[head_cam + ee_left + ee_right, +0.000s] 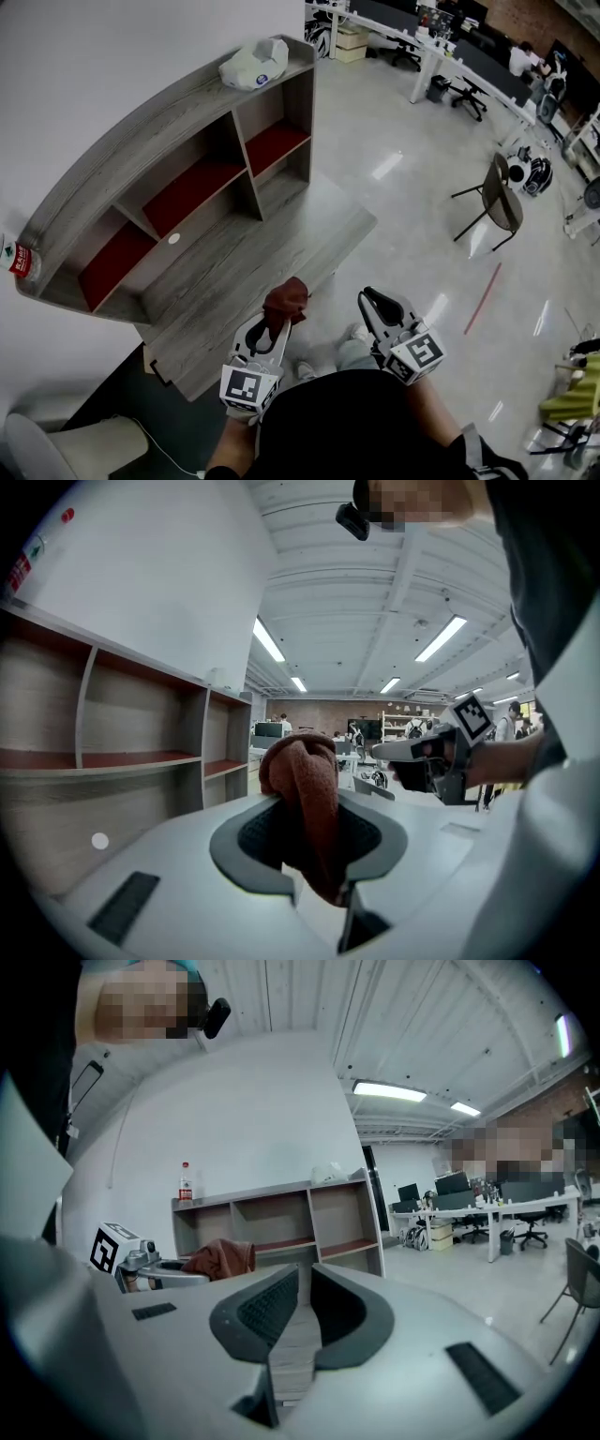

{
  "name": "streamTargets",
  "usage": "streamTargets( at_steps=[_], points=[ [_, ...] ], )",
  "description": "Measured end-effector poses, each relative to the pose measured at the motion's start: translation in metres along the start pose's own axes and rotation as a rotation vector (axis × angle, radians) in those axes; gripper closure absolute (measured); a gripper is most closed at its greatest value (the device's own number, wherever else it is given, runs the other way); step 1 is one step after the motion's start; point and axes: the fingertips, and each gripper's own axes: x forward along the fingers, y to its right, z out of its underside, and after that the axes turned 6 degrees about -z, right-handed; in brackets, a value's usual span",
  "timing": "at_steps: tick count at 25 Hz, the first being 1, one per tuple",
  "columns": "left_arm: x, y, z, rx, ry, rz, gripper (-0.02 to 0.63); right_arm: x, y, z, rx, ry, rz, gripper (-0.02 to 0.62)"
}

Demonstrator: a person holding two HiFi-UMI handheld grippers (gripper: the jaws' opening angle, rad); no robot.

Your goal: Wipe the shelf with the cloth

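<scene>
The shelf [141, 141] stands against the wall: a curved top board, red-backed compartments split by uprights, and a broad lower deck [253, 253] in front. I judge the step in hand as the approach; wiping has not begun.

The left gripper [267, 330] hangs over the deck's front edge, its jaws clamped on the bunched brown cloth [284, 300], which sticks out past the tips. The right gripper [375, 302] is beside it over the floor, jaws closed to a narrow slit with nothing between them.

The next move calls for lowering the cloth onto a board and sweeping along it.

The deck gives the most room. The uprights limit strokes inside the compartments. On the top board, a white bundle [253, 64] sits at the right end and a bottle [21, 260] at the left.
</scene>
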Motion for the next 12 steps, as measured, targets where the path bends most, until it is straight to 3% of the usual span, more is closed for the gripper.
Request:
streamTargets(
  at_steps=[6, 12],
  points=[
    [0.044, -0.016, -0.001, 0.001, -0.016, -0.025, 0.508, 0.037, 0.04, -0.009, 0.039, 0.013, -0.02, 0.563],
    [0.12, -0.034, -0.011, -0.021, -0.033, -0.112, 0.508, 0.081, 0.107, -0.018, 0.018, -0.021, -0.125, 0.563]
  ],
)
